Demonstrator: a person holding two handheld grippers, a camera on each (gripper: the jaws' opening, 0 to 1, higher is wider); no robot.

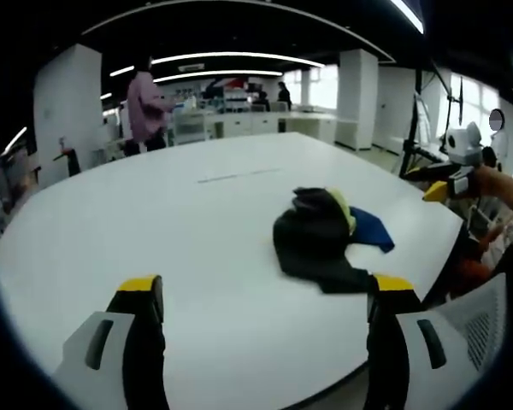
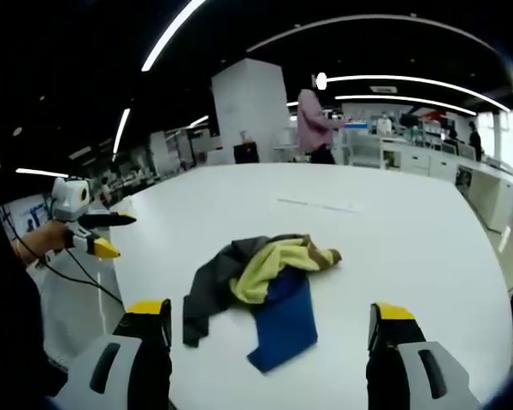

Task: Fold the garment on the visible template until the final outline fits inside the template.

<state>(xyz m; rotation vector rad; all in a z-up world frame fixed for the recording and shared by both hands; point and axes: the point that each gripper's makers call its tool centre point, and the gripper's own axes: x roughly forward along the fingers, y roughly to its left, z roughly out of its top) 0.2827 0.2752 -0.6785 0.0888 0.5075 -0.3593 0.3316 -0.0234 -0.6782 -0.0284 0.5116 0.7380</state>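
Garment (image 2: 261, 286) crumpled in a heap on the white surface (image 2: 410, 248), near edge, w/ dark, yellow & blue parts bunched together. No template outline visible, tbh. Left claw (image 1: 265, 299) wide open, hovering short of the cloth, gripping nothing. Right claw (image 2: 269, 320) same: spread, empty, facing the heap from the other side. Probably lined up for grabbing & spreading first.
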